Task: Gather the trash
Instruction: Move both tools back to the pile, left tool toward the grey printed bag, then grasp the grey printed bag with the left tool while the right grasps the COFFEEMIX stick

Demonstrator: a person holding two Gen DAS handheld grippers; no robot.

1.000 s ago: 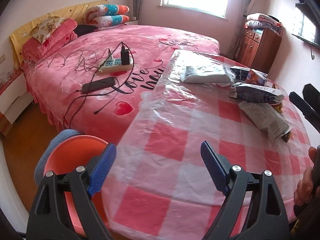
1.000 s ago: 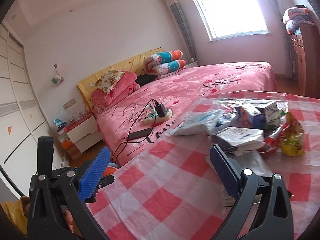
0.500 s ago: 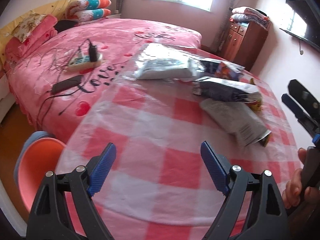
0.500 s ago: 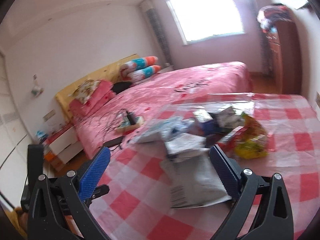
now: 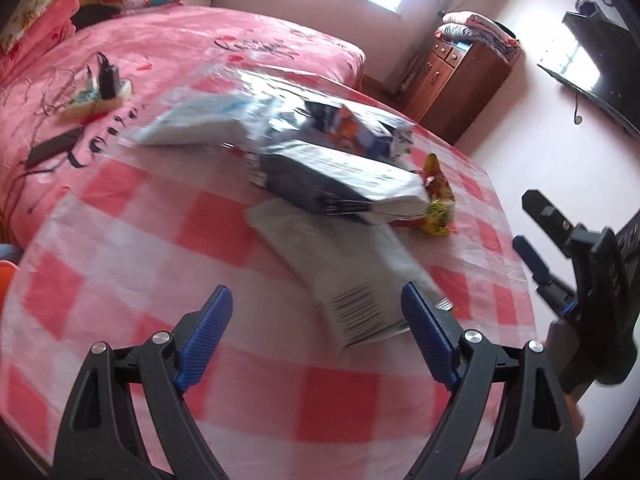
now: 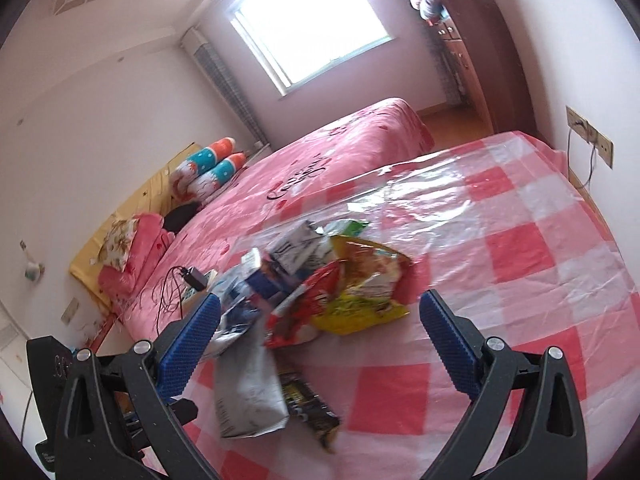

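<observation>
A heap of empty snack wrappers lies on the round table with the red-and-white checked cloth (image 5: 132,248). In the left wrist view a flat grey packet with a barcode (image 5: 344,276) lies nearest, a dark blue and white bag (image 5: 340,180) behind it, a yellow wrapper (image 5: 438,204) to the right. My left gripper (image 5: 316,332) is open and empty just short of the grey packet. In the right wrist view my right gripper (image 6: 320,332) is open and empty above the red and yellow wrappers (image 6: 360,288), with the grey packet (image 6: 248,392) and a dark wrapper (image 6: 312,408) below.
A pink bed (image 5: 160,52) with a power strip and cables (image 5: 96,92) stands beyond the table. A wooden cabinet (image 5: 456,72) stands by the far wall. My right gripper also shows at the right edge of the left wrist view (image 5: 560,256).
Both grippers have swung right and moved in toward the wrapper heap, which now fills the middle of both views. Both stay open. The orange bin has slid out of view.
</observation>
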